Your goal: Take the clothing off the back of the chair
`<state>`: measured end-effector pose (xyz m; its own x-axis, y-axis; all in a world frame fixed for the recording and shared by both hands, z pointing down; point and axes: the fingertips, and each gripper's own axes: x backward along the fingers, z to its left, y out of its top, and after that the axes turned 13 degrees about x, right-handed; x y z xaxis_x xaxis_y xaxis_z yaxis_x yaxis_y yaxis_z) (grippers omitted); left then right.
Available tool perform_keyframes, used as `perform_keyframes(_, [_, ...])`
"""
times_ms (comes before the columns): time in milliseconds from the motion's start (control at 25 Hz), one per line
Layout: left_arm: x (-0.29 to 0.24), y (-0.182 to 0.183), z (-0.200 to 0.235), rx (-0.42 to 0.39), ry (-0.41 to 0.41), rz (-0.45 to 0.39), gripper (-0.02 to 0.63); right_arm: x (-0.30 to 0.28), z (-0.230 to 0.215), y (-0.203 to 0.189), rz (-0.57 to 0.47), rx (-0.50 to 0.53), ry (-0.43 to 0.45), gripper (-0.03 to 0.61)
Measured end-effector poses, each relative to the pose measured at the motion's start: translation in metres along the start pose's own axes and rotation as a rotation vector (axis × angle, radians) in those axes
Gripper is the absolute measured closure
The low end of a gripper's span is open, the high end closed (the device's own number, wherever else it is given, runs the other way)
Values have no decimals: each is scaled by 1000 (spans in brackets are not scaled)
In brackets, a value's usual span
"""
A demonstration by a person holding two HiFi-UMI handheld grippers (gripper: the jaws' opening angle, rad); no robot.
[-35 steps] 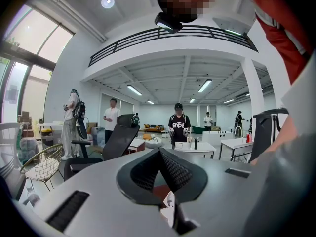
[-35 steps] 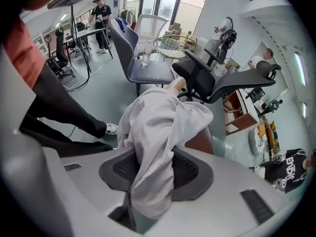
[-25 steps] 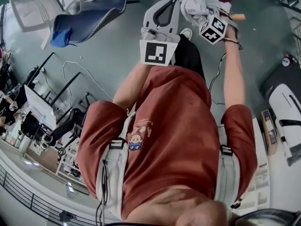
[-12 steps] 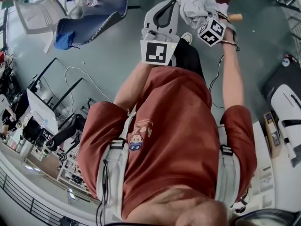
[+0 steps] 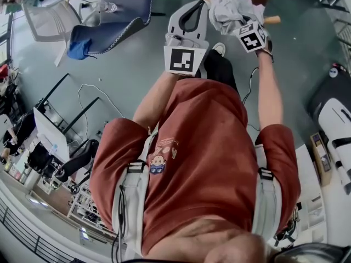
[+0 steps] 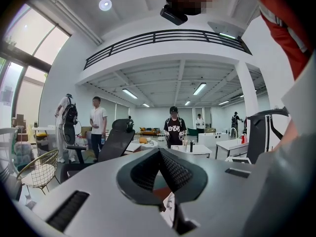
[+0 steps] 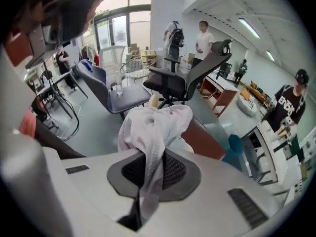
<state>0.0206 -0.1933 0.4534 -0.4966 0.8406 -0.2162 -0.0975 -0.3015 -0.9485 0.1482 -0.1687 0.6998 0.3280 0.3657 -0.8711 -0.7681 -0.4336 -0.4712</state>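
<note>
Left: left gripper (image 6: 159,152), we note jaws together, nothing between them. Right: right gripper (image 7: 152,158), jaws have just been closing, clamped on hanging fold of pale clothing (image 7: 157,122). Rest of clothing bunched beyond fingertips, atop back of brown chair (image 7: 206,141). We count two grippers, one clothing item, one brown chair.

Head view steeply down, gripper views along jaws; clothing (image 5: 233,10) shared.
</note>
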Motion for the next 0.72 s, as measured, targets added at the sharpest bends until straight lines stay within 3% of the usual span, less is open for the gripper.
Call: perform_keyframes(720, [14,24,-1,-18,-18,-55,600,62,-12,41,-324,-439,-51,534])
